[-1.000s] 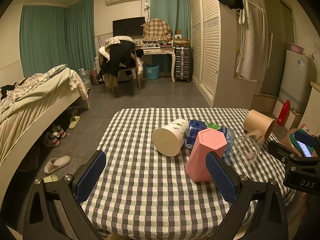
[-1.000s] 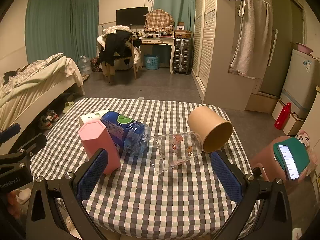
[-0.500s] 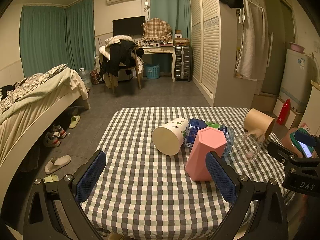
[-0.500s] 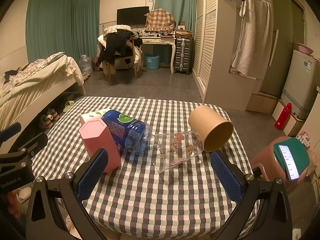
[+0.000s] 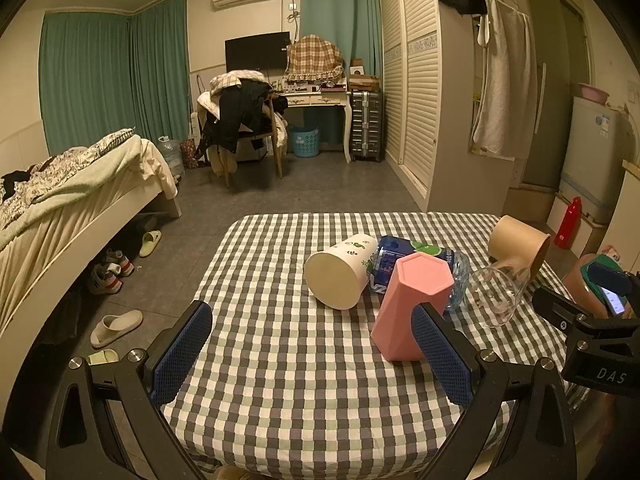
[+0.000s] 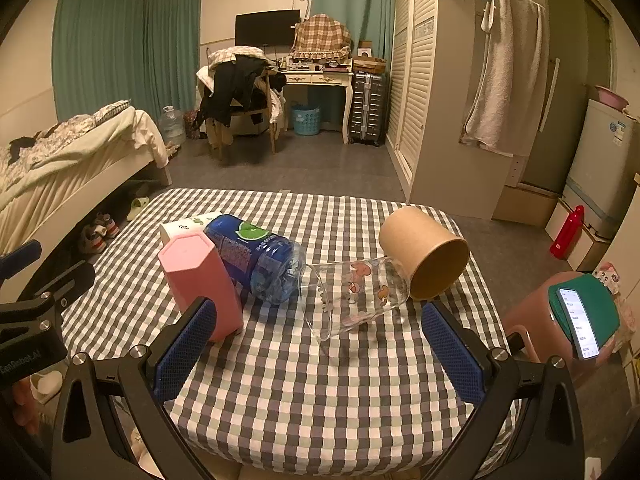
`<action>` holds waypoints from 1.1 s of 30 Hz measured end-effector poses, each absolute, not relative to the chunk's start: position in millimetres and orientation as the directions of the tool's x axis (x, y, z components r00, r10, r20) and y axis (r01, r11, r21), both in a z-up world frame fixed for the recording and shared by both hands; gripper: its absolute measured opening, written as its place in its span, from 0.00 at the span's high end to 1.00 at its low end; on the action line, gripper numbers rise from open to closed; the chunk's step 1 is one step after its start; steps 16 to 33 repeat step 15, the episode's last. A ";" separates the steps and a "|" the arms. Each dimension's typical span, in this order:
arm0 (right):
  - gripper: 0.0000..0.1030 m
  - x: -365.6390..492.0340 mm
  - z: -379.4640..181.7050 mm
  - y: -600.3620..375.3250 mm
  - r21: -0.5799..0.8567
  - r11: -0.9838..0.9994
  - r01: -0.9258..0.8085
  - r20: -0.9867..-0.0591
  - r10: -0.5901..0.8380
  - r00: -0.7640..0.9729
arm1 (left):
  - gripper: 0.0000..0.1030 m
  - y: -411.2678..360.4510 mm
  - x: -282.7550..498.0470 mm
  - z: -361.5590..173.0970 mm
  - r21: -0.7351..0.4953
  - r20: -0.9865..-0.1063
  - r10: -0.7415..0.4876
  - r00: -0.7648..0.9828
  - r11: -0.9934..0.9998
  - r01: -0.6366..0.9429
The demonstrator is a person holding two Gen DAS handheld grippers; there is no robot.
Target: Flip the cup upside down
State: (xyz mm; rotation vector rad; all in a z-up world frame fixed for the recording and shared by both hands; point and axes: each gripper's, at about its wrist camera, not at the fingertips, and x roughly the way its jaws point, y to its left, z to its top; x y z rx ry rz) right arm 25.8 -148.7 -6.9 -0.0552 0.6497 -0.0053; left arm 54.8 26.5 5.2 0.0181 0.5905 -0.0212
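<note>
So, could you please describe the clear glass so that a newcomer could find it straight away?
On the checked table, look right of the blue bottle lying on its side. The glass lies there too, its base by the brown paper cup. It alone is see-through, with small cartoon prints.

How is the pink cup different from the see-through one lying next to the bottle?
The pink cup is opaque, plain and six-sided; the clear glass is transparent, round, with small cartoon prints. The pink cup stands on end with a closed face up; the clear glass lies on its side, open mouth toward the camera. Both rest on the checked tablecloth, flanking the blue bottle; no gripper holds either.
</note>
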 end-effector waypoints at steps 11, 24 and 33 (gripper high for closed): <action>0.00 26.2 -12.2 -149.1 -0.051 0.999 -0.010 -0.612 -0.024 0.791 | 0.00 28.1 54.1 3.6 0.010 -0.562 -0.017 0.827 1.000 0.027; 0.00 26.6 -12.1 -150.1 -0.050 0.999 -0.009 -0.613 -0.023 0.790 | 0.00 27.8 52.2 -0.8 0.006 -0.565 -0.024 0.825 0.999 0.033; 0.00 26.6 -12.1 -150.1 -0.050 0.999 -0.009 -0.613 -0.023 0.790 | 0.00 27.8 52.2 -0.8 0.006 -0.565 -0.024 0.825 0.999 0.033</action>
